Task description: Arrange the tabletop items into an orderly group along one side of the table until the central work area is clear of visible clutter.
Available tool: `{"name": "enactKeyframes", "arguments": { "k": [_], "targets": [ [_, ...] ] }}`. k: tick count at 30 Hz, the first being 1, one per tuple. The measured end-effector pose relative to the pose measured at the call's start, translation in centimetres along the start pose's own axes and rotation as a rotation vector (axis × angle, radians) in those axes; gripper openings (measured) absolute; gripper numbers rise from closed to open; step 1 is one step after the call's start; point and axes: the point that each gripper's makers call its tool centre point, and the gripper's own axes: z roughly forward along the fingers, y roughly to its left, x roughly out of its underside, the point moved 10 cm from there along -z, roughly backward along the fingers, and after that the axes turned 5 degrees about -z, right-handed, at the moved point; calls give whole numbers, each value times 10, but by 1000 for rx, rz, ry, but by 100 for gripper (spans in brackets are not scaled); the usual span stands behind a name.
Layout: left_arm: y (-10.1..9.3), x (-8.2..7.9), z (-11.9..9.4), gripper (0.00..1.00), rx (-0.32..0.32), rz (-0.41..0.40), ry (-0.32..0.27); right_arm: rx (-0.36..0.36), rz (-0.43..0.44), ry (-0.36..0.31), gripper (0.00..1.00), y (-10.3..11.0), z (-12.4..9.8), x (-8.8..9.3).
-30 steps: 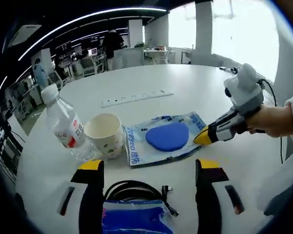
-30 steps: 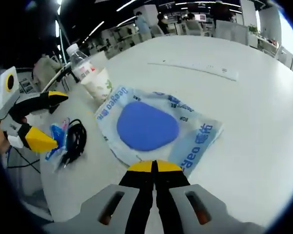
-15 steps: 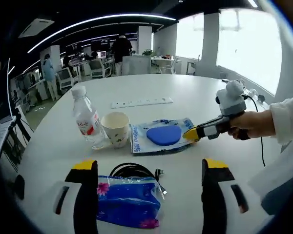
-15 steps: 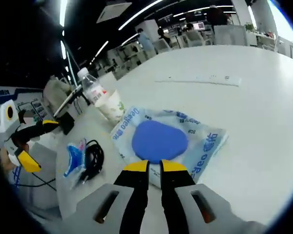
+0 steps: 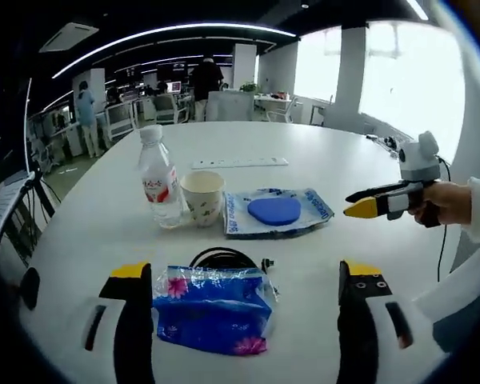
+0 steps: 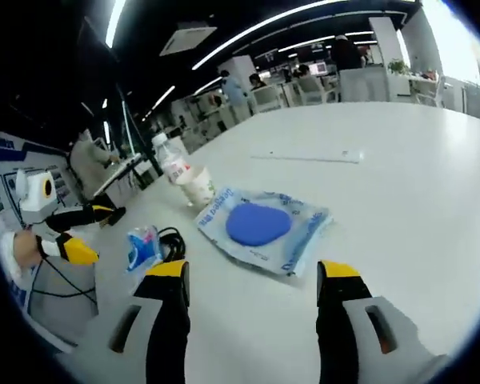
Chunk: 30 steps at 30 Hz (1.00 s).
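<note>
Currently both grippers spread, empty: blue tissue pack (image 5: 214, 310) lies just ahead between left gripper (image 5: 244, 276) jaws, nearer it than right gripper (image 6: 254, 276), long axis crosswise.

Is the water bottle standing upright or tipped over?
Upright: the bottle stands on the table with its white cap on top, beside the cup.

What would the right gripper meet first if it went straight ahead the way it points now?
Probably the clear packet with the blue pad, which lies on the table just beyond the open right gripper. Depth is hard to judge; it might pass above.
</note>
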Motion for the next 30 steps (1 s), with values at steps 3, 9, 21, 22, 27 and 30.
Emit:
{"name": "enactKeyframes", "arguments": {
  "k": [3,9,21,22,27,30],
  "targets": [
    [2,-2,0,100,1,-2,0,18,18,13,63,0,-11,8],
    [1,-4,0,100,11,-9,-7,32,42,27,62,4,-20,17],
    [12,17,-10,100,-7,-51,29,3,68,30,61,25,-27,24],
    [14,21,-11,100,-10,-54,36,2,69,30,61,26,-28,25],
    [20,28,-16,100,-38,-75,41,-4,90,38,60,34,-31,32],
    [21,31,-16,100,-38,-92,37,-10,99,42,60,41,-33,37]
  ]
}}
